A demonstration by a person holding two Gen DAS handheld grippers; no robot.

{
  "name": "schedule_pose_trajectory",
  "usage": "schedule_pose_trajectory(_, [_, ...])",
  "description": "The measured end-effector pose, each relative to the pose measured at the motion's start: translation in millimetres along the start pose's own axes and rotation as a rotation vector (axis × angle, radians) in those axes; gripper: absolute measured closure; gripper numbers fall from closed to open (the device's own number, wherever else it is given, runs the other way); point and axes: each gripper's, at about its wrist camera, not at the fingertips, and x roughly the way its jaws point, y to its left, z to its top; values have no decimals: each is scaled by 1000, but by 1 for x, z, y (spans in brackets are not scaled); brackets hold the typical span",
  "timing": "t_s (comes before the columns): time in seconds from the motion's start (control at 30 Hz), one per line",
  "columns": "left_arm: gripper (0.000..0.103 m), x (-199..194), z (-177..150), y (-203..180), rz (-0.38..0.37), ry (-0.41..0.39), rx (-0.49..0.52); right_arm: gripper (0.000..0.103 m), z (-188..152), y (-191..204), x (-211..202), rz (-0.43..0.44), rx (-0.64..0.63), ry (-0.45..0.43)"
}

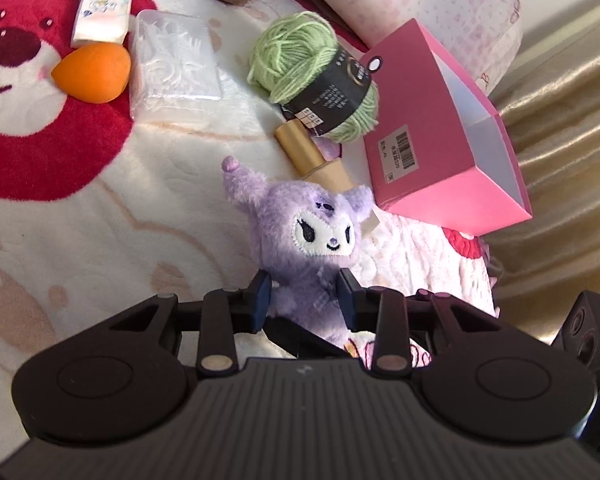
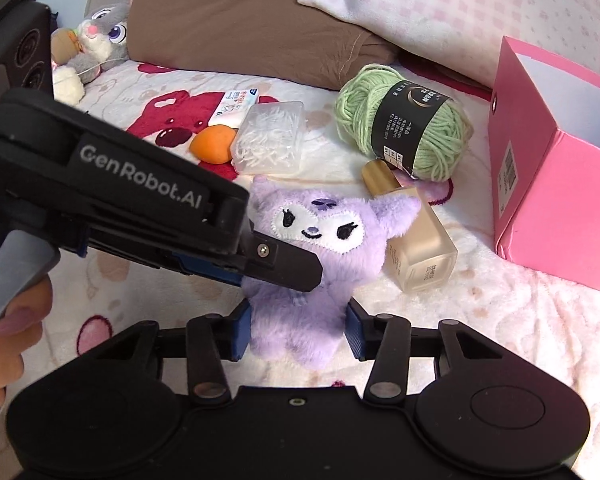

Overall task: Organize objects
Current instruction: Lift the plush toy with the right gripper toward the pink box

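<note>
My L tongs (image 1: pixel 304 300) pinching plush (image 1: pixel 316 240) at body; R tongs (image 2: pixel 298 332) spread round its legs, pads not pressing. Pink box (image 1: pixel 452 120) to right, near blanket (image 1: pixel 100 240) edge, mouth up; L nearer.

Both wrist cams close; shared plush (image 1: pixel 312 240)

"GenRobot.AI" in white letters on the side of the left tool (image 2: pixel 296 276), readable in the right wrist view; barcode sticker (image 1: pixel 400 150) on the pink box (image 1: pixel 432 148), digits too small to read; black band (image 2: pixel 410 126) on the green yarn ball (image 2: pixel 404 124) has small print, unreadable; tissue pack (image 1: pixel 104 6) and frosted bottle (image 2: pixel 416 252) carry print, also unreadable
</note>
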Motion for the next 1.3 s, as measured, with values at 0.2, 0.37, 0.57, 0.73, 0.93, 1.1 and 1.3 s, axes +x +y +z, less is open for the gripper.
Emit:
schedule_pose_trajectory(0.2, [68, -22, -7, -28, 69, -12, 16, 51, 6, -4, -23, 67, 41, 21])
schedule_pose_trajectory(0.37, [68, -41, -12, -50, 90, -20, 13, 51, 14, 0, -47, 92, 30, 56])
schedule_pose_trajectory(0.57, [68, -59, -7, -84, 86, 2, 41, 51, 27, 2, -79, 72, 7, 80])
schedule_pose_trajectory(0.73, [68, -70, 3, -125, 97, 13, 140, 51, 42, -8, -112, 57, -3, 68])
schedule_pose_trajectory(0.93, [68, -80, 11, -165, 102, 30, 240, 51, 59, -18, -140, 42, 34, 91])
schedule_pose_trajectory(1.1, [68, -85, 24, -189, 78, 26, 272, 51, 71, -29, -160, 25, 45, 69])
schedule_pose_trajectory(1.3, [68, -77, 41, -215, 70, 14, 312, 51, 83, -43, -172, -30, 27, 30])
